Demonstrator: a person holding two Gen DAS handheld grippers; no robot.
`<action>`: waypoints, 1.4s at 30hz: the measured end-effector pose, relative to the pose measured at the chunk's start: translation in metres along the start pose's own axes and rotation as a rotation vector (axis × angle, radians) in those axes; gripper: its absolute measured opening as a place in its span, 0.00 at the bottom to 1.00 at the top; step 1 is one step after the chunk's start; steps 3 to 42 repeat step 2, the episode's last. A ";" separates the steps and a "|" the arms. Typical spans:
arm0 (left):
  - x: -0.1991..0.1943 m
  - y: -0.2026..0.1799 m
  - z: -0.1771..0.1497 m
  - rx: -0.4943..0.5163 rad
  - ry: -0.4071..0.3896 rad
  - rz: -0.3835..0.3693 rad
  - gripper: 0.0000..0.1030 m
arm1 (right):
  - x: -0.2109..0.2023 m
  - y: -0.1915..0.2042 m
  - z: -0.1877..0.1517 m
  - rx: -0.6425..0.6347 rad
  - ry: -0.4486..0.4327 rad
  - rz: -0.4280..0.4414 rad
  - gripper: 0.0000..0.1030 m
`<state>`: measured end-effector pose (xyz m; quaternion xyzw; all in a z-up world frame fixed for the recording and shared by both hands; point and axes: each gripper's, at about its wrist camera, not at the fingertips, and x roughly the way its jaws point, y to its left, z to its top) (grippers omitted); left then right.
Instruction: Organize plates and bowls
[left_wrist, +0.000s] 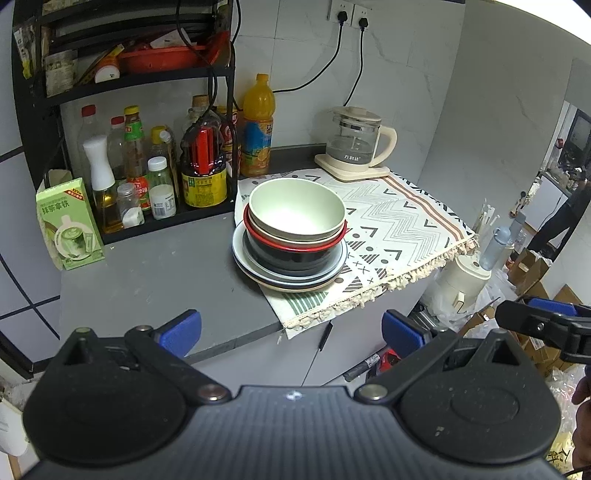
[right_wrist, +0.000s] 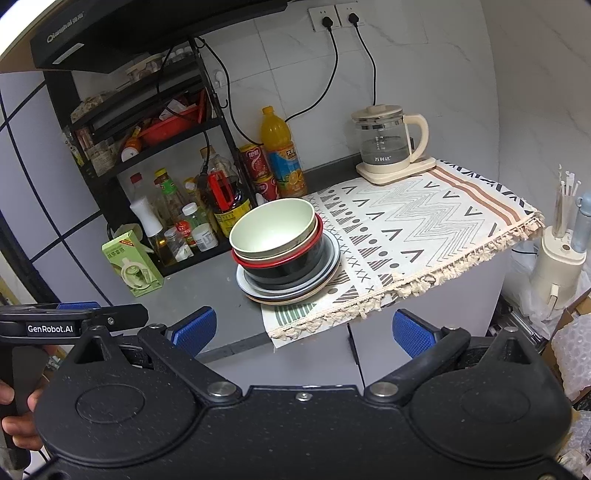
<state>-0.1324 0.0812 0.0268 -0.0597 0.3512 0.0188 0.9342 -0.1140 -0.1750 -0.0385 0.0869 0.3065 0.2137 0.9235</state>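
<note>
Both my tools are spread wide and hold nothing: my left gripper (left_wrist: 291, 328) and my right gripper (right_wrist: 303, 330) hang short of the counter's front edge (left_wrist: 236, 338), touching nothing. The stack (left_wrist: 291, 240) sits upright, mouths up: green bowl (left_wrist: 295, 210) nested in a red-rimmed black bowl (left_wrist: 295, 254) on plates (left_wrist: 291, 280). It straddles the patterned cloth's (left_wrist: 399, 221) left border. Bare cloth lies right; the bottle rack (left_wrist: 147, 177) stands near left.

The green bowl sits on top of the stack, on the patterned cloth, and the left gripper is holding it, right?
No. Both views show the left gripper open and short of the stack, holding nothing. The green bowl does top the stack on the cloth.
</note>
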 end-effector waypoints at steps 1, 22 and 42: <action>-0.001 0.001 0.000 -0.001 0.000 -0.001 1.00 | 0.001 0.000 0.000 0.002 0.004 0.001 0.99; -0.001 0.002 0.000 -0.001 0.002 -0.001 1.00 | 0.003 0.000 0.000 0.005 0.009 0.003 1.00; -0.001 0.002 0.000 -0.001 0.002 -0.001 1.00 | 0.003 0.000 0.000 0.005 0.009 0.003 1.00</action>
